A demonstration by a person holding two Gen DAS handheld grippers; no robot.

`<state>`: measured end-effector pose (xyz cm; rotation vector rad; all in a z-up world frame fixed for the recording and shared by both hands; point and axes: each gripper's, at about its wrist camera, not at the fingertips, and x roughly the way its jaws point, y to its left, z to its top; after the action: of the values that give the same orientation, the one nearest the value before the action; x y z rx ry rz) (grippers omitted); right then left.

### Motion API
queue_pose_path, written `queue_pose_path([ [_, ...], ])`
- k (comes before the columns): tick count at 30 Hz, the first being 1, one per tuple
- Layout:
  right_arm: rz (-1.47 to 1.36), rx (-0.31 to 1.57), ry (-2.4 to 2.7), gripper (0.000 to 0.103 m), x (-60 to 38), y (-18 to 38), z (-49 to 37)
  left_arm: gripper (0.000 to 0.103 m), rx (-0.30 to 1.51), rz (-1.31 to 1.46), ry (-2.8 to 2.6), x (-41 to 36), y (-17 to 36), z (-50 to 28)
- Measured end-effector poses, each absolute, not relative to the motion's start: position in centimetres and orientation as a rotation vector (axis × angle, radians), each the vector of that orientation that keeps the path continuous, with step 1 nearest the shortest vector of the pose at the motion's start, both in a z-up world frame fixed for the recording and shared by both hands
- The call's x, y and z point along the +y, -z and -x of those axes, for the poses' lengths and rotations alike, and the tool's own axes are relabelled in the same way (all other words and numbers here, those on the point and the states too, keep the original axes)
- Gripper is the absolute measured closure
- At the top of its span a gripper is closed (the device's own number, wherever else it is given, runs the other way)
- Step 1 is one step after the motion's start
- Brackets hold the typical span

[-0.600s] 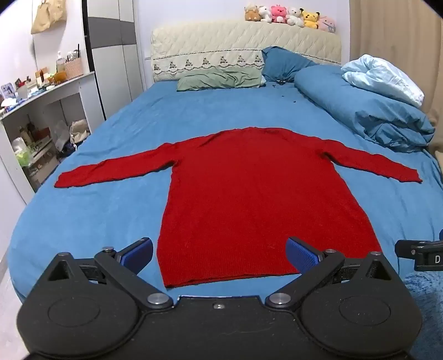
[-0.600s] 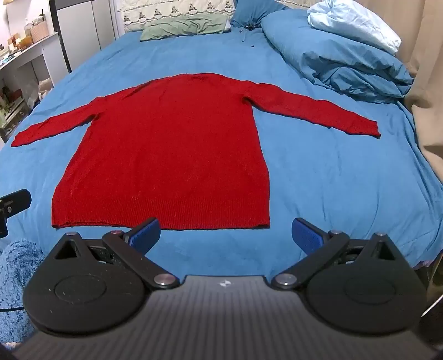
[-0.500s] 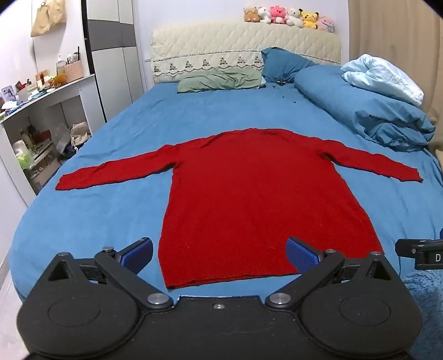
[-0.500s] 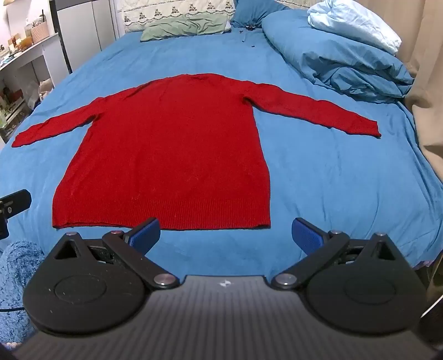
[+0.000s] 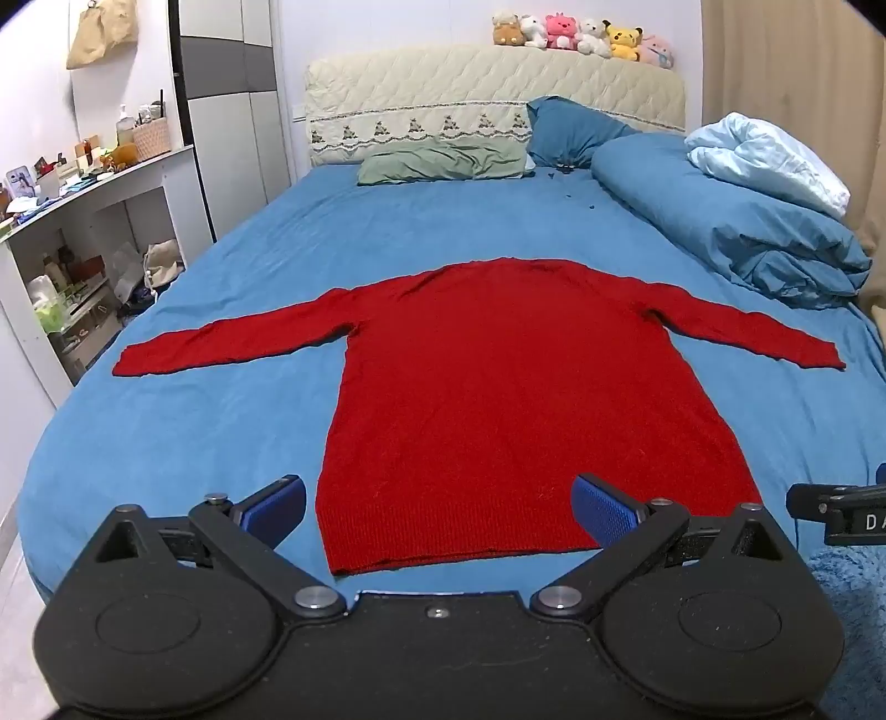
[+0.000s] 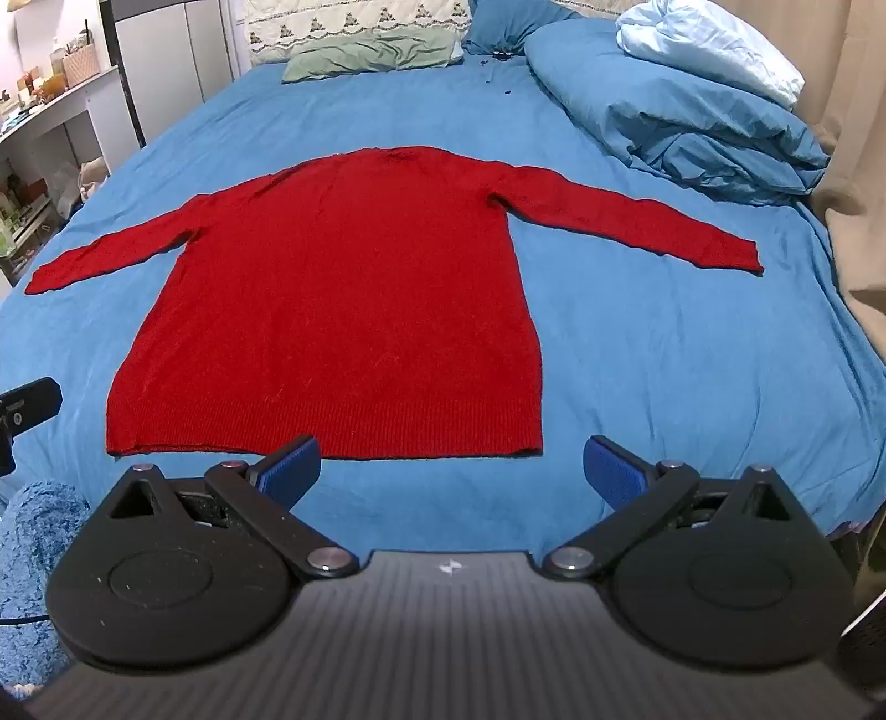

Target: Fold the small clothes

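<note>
Red sweater (image 5: 515,387) lies flat on the blue bed (image 5: 194,432), both sleeves spread out toward 9 and 3 o'clock, hem toward 6 o'clock, neck toward 12. Left gripper (image 5: 437,509) hovers at the near bed edge, fingers (image 5: 277,507) spread wide, nothing between them; hem's left half sits between the blue pads in left wrist view. Right gripper (image 6: 451,471) likewise wide open and empty, off the fabric, just short of the hem's right corner at 6 o'clock. Green pillow (image 5: 443,163) and rolled blue duvet (image 5: 720,221) at 12 to 2 o'clock, well apart from the sweater. Plush toys (image 5: 581,36) on the headboard.
</note>
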<state>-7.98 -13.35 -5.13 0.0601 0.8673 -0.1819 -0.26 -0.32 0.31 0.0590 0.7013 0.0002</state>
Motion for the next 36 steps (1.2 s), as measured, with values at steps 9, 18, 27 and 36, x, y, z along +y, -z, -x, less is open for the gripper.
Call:
queue_pose_path([
  [9,-0.058,0.870,0.178,0.000,-13.38,5.38,7.71,0.000,0.707,-0.056,-0.002,-0.21,-0.25,0.11],
  [18,-0.061,0.868,0.174,0.000,-13.57,5.20,7.81,0.000,0.705,-0.056,-0.004,-0.16,-0.25,0.13],
  [27,-0.059,0.867,0.175,0.000,-13.54,5.17,7.80,0.000,0.704,-0.054,-0.008,-0.14,-0.18,0.10],
  [36,-0.058,0.867,0.174,0.000,-13.51,5.20,7.80,0.000,0.703,-0.052,-0.008,-0.14,-0.24,0.12],
])
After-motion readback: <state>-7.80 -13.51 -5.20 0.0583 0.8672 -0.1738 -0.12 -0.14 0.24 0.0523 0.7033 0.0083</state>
